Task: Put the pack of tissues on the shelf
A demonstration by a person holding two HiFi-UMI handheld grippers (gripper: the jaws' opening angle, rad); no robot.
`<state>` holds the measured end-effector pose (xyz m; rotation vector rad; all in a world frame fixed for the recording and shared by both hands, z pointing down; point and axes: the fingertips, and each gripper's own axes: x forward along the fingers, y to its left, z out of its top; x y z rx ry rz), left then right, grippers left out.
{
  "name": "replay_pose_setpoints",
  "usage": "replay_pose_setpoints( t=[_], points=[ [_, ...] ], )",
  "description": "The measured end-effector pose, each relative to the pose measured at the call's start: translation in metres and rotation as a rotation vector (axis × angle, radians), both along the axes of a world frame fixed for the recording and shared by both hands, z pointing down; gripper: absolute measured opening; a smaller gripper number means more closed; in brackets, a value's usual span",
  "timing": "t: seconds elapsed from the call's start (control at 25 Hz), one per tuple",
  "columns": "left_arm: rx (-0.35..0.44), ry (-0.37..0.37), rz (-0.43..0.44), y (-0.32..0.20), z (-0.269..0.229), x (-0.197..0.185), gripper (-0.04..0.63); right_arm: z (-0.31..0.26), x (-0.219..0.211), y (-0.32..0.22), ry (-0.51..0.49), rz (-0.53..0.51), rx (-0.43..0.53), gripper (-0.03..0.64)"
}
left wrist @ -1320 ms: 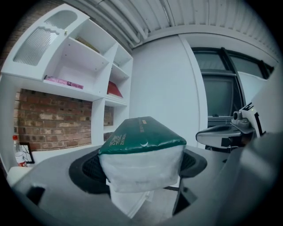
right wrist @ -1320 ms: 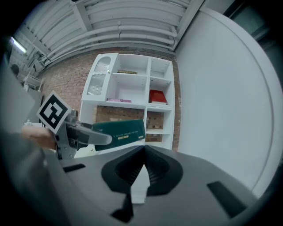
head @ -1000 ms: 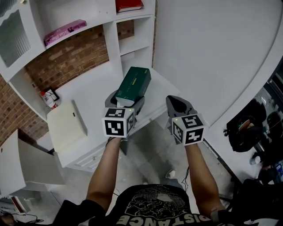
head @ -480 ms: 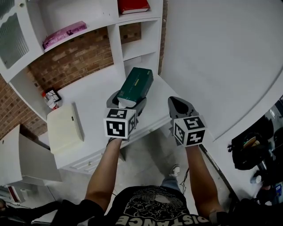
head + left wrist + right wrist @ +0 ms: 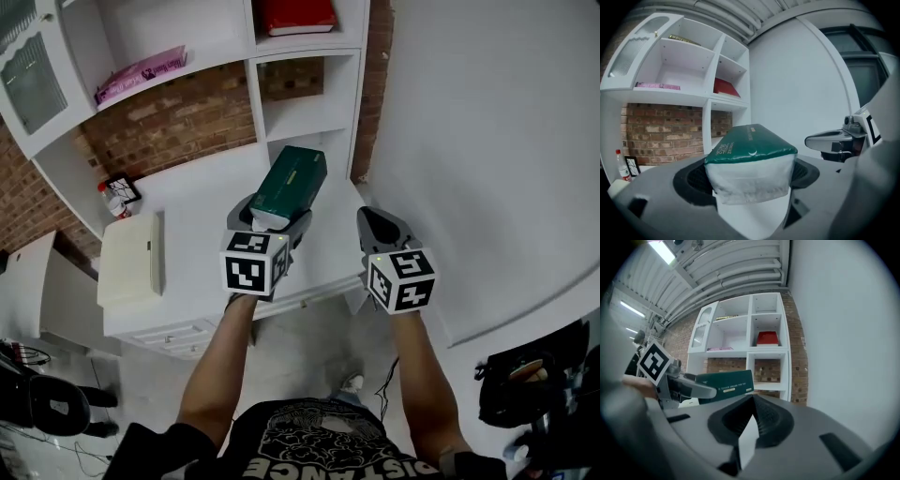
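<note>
Head view, pack: the green pack of tissues [image 5: 289, 183] rides in the left gripper [image 5: 272, 217], up over the white tabletop [image 5: 187, 225] and short of the shelf [image 5: 309, 131].
Head view, heading: its long axis runs away from the person, far end aimed at the open cubbies.
Left gripper view, grip: jaws clamped on the pack's near end, white wrap bulging between them.
Handling: looks light, squashy, slick-filmed; best pinched gently across the short sides.
Right gripper view, jaws: right gripper [image 5: 752, 404] pressed together, nothing in it; the pack shows off to its left.
</note>
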<state>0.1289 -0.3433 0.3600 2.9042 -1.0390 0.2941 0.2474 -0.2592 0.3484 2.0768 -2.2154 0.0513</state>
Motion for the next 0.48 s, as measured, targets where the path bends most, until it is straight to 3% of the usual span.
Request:
replay_pose_setpoints(
  t=[0.48],
  points=[
    [0.016,-0.013,-0.188,-0.031,-0.011,0.043,0.445,-0.013,0.057,-0.053,-0.007,-0.191,0.024,0.005]
  ],
)
